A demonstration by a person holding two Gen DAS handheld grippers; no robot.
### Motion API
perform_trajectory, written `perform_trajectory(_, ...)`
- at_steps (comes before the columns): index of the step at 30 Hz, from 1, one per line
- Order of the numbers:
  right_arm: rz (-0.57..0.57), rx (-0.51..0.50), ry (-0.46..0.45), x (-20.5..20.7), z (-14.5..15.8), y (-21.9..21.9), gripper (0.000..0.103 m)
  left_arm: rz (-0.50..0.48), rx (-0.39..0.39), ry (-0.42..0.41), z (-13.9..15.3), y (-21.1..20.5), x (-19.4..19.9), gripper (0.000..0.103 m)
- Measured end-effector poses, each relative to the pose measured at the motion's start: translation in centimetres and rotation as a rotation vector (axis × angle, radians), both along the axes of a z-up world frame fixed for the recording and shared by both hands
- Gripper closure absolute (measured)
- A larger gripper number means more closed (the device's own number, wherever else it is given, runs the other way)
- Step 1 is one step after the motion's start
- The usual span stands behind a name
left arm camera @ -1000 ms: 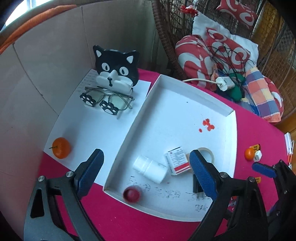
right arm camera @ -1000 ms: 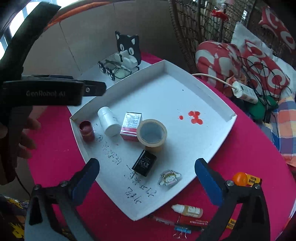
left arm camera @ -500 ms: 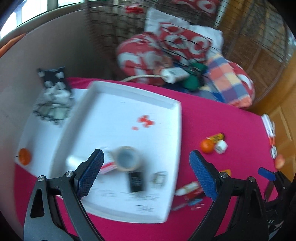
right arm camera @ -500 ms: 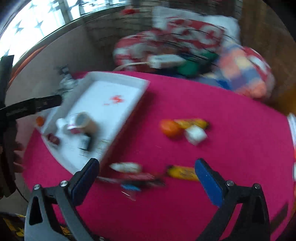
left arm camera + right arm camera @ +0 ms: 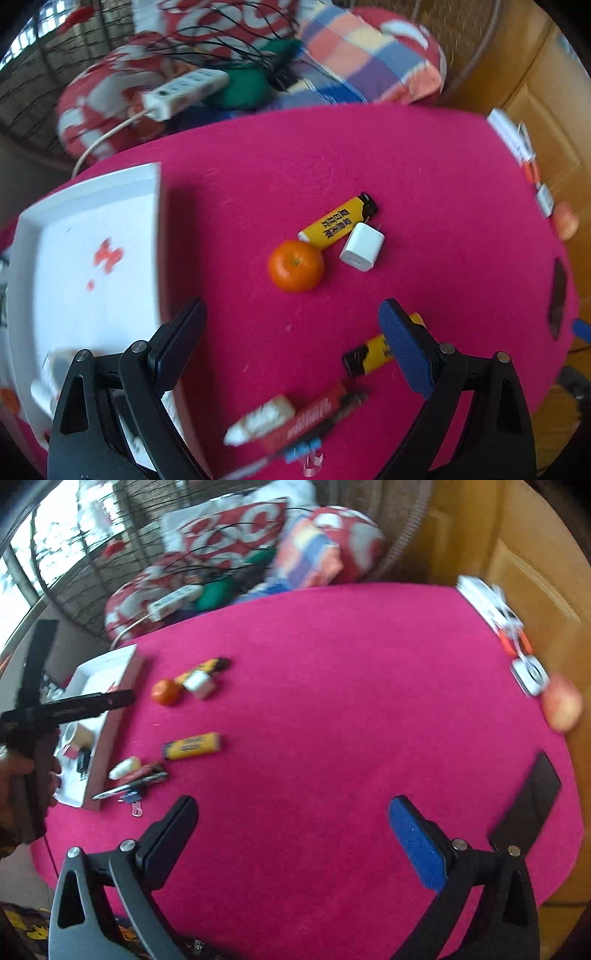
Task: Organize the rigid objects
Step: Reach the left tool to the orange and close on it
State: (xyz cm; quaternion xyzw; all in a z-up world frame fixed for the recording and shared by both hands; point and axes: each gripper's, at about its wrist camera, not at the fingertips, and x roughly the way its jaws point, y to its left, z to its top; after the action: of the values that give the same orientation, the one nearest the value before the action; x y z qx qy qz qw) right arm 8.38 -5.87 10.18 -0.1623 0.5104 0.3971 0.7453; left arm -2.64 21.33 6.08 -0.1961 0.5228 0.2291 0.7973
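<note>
While both tongs hang spread and empty above the pink cloth, the scene sorts out like this.

Left gripper (image 5: pixel 291 332): jaws wide apart, holding nothing, poised over the cloth with the tangerine (image 5: pixel 296 265) just ahead of the gap between its fingers.

Right gripper (image 5: pixel 295 834): also released and empty, over a bare stretch of the table (image 5: pixel 351 720), well apart from any loose item.

Step in hand, as I judge it: choosing the next loose piece to carry to the white tray (image 5: pixel 155 221), which sits at the left edge of the cloth.

Doing it well: the white charger cube (image 5: pixel 362 248) looks the surest pick, since flat sides suit flat pads; come down square over it, as it lies just beside the upper yellow lighter (image 5: pixel 338 220) and a skewed close could nudge both.

Lower yellow lighter (image 5: pixel 373 356): slim and glossy, partly behind the left gripper's right finger; best pinched across its narrow width.

Round fruit: smooth-skinned and likely to roll, so the jaws should centre on it.

Near-edge cluster: a small white bottle (image 5: pixel 258 421), a red tube (image 5: pixel 317 410) and a pen, all blurred.

Cloth: matte, felt-like, probably grippy enough to stop sliding.

Tray: rigid, raised rim, red marks on its floor.
</note>
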Motion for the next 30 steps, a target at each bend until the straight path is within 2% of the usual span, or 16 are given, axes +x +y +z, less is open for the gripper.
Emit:
perform_trajectory(4,-0.067,-0.022,0.019,1.8,-0.6,-2.7,0.000,-0.006,0.002,0.059,-2.6,0.8,2.3,0.009)
perform_trajectory(6,-0.100,-0.031,0.028,2.7,-0.9,-4.1,0.000,0.002,0.032,0.083,-3.5,1.0,2.7,0.009)
perform_trajectory(8,-0.127,-0.036,0.046,3.1,-1.2,-4.8,0.000,-0.004,0.031,0.086,-4.1,1.1,3.0,0.015)
perform_trajectory(10,-0.149,-0.037,0.064,3.6,-1.6,-5.4,0.000,-0.017,0.040,0.083,-4.4,0.9,3.4,0.029)
perform_trajectory(12,-0.156,-0.045,0.070,3.9,-1.8,-5.7,0.000,-0.031,0.052,0.091,-4.7,0.7,3.8,0.033)
perform_trajectory(17,-0.149,-0.053,0.081,4.3,-2.1,-5.8,0.000,-0.028,0.043,0.070,-4.8,0.9,4.0,0.034)
perform_trajectory(18,-0.142,-0.055,0.080,4.3,-2.2,-5.6,0.000,-0.034,0.043,0.068,-4.8,0.9,4.0,0.036)
perform_trajectory(21,-0.127,-0.054,0.081,4.2,-2.1,-5.0,0.000,-0.048,0.046,0.056,-4.4,0.8,3.8,0.062)
perform_trajectory(26,-0.052,-0.043,0.072,4.4,-1.9,-2.0,0.000,-0.011,-0.019,0.009,-2.9,0.6,2.0,0.062)
perform_trajectory(30,0.083,-0.002,0.038,3.9,-1.5,3.4,0.000,0.029,-0.042,-0.060,-0.1,0.2,-0.1,0.062)
